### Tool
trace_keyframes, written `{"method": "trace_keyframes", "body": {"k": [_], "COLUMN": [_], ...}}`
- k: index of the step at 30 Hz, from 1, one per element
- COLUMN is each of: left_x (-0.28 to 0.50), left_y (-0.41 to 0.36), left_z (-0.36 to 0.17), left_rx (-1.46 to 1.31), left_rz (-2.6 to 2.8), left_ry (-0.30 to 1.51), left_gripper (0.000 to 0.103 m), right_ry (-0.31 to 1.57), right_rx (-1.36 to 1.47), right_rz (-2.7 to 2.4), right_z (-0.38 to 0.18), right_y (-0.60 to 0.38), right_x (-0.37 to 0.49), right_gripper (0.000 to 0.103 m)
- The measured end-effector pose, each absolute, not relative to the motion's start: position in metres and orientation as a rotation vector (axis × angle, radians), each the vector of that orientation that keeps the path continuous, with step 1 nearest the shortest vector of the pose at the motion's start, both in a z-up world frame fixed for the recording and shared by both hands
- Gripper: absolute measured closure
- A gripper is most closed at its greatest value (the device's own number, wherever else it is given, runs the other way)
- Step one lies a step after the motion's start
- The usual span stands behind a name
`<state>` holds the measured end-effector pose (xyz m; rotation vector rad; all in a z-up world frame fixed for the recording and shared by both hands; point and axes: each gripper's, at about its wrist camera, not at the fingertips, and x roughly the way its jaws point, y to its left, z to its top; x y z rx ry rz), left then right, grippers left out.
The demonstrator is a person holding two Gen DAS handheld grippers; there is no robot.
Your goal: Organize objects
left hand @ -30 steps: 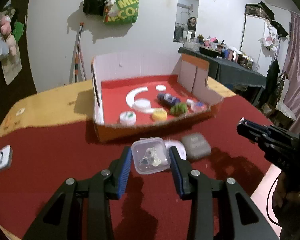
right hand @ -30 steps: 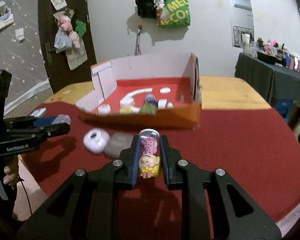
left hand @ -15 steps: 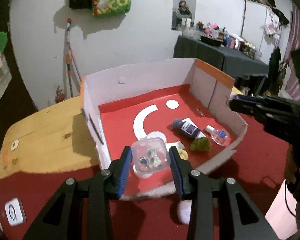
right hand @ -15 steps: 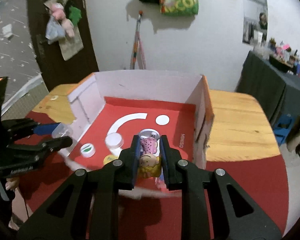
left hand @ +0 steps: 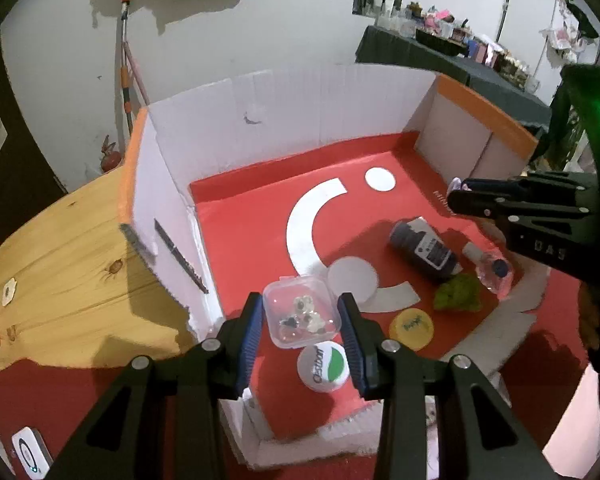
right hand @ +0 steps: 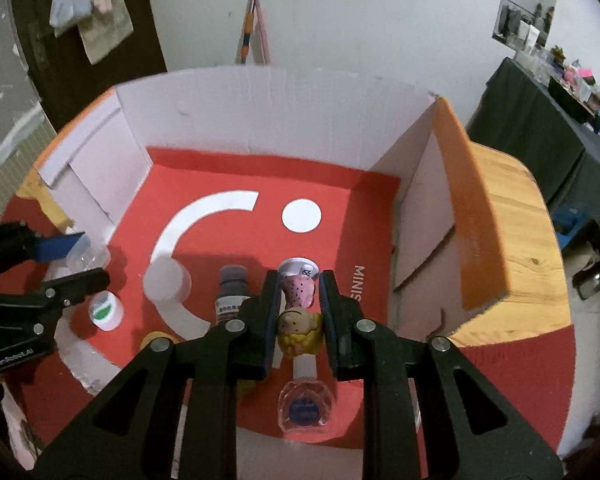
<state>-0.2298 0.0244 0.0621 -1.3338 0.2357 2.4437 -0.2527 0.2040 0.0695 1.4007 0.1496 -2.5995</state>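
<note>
Left gripper (left hand: 302, 322) clamped on a small clear square plastic box (left hand: 301, 311) with tiny trinkets inside, jaws narrowly apart, pads pressed on its sides, held above the near left part of the open cardboard box with the red floor (left hand: 236, 216). Right gripper (right hand: 300, 312) squeezed tight on a little figurine with a yellow head and pink dotted body (right hand: 299, 312), held over the box floor near the right wall. Just below, a white round lid with a green mark (left hand: 323, 366), a yellow cap (left hand: 411, 328), a small clear bottle with a blue cap (right hand: 306, 406). Further in, a green mossy clump (left hand: 458, 293), a dark bottle lying on its side (left hand: 424, 249), a white disc (left hand: 353, 279). Beyond, wooden tabletop (left hand: 60, 260), white wall.
</note>
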Motion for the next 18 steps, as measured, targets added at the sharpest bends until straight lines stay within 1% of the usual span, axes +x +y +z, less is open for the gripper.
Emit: {"method": "trace_keyframes", "body": {"k": [4,15,18], "left_x": [-0.237,-0.25,-0.251], "left_y": [0.024,0.024,0.027], "left_z": [0.057,0.041,0.039], "left_rx": [-1.369,-1.443,-1.447], "left_rz": [2.446,2.45,2.451], "left_ry": [0.24,0.278,0.308], "left_gripper": [0.063,0.063,0.063], "right_ry": [0.176,0.134,0.152], "right_rx": [1.439,1.59,1.633], "right_rz": [-2.604,-2.552,-2.534], "right_z": [0.069,0.05,0.044], "right_y": [0.204,0.211,0.212], "right_x": [-0.259,-0.278,-0.282], "right_gripper": [0.084,0.084,0.084]}}
